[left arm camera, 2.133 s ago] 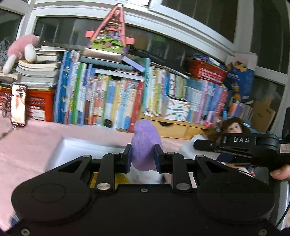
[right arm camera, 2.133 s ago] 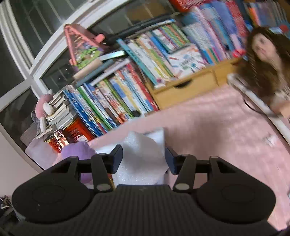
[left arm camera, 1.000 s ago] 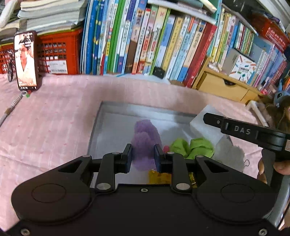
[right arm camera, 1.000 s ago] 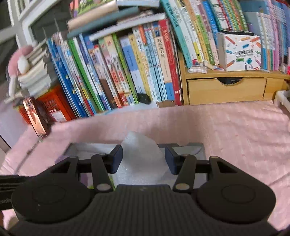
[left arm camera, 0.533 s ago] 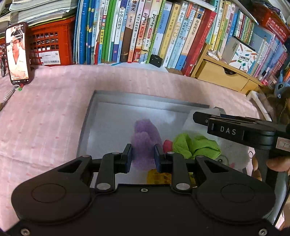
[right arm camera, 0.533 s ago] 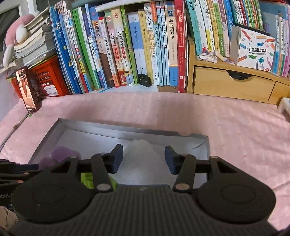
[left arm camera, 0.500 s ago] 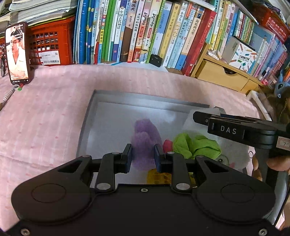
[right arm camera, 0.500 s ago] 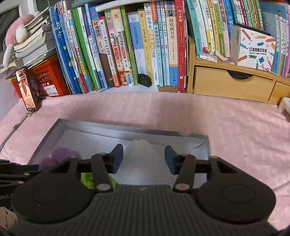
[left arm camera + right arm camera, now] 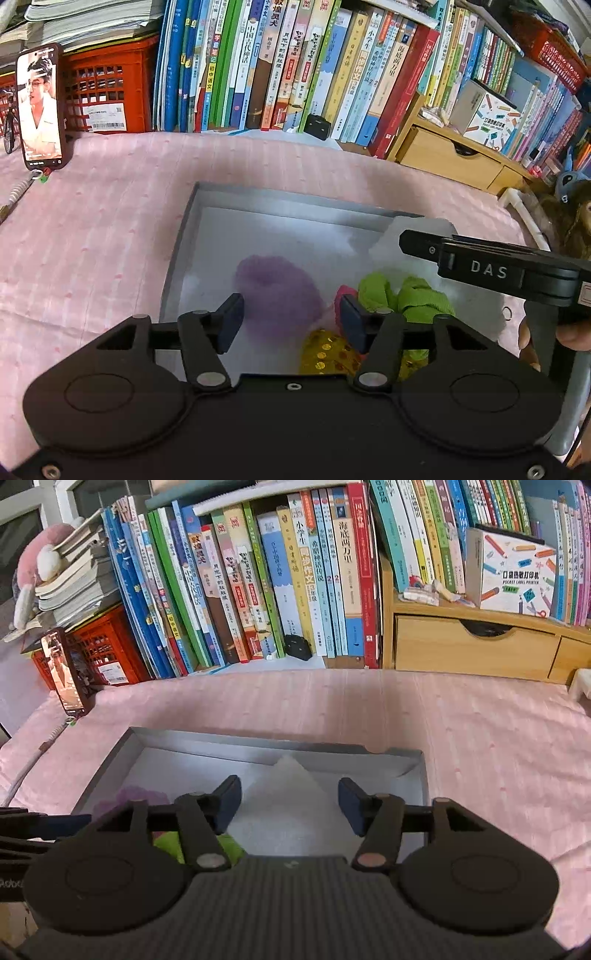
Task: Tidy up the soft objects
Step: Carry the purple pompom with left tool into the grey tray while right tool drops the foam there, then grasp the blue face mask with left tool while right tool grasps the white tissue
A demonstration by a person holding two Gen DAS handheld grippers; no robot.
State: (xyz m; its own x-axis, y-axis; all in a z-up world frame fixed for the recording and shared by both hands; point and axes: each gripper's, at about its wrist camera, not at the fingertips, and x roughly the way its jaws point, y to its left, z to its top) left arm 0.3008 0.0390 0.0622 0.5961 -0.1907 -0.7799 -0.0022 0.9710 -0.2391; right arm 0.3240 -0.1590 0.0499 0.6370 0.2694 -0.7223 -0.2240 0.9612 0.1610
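Observation:
A grey box (image 9: 295, 192) sits on the pink cloth. Inside lie a purple plush (image 9: 279, 295), a green soft toy (image 9: 406, 293), a small pink piece (image 9: 343, 293) and a gold sequin item (image 9: 327, 354). My left gripper (image 9: 291, 319) hovers over the plush; its jaws are opening and the pads stand clear of it. The white foam piece (image 9: 288, 805) lies in the grey box (image 9: 415, 764) between the pads of my right gripper (image 9: 290, 803), whose jaws are opening off it. The right gripper's black body (image 9: 491, 267) crosses the left wrist view.
A row of upright books (image 9: 295, 66) lines the back, with a red crate (image 9: 107, 92), a propped phone (image 9: 40, 107) and a wooden drawer unit (image 9: 476, 650). A doll (image 9: 576, 221) sits at the far right. A person's fingers (image 9: 572, 334) hold the right tool.
Both grippers have spread their jaws, letting the purple plush and the white foam down into the box. Earlier both came down from bookshelf height to the box.

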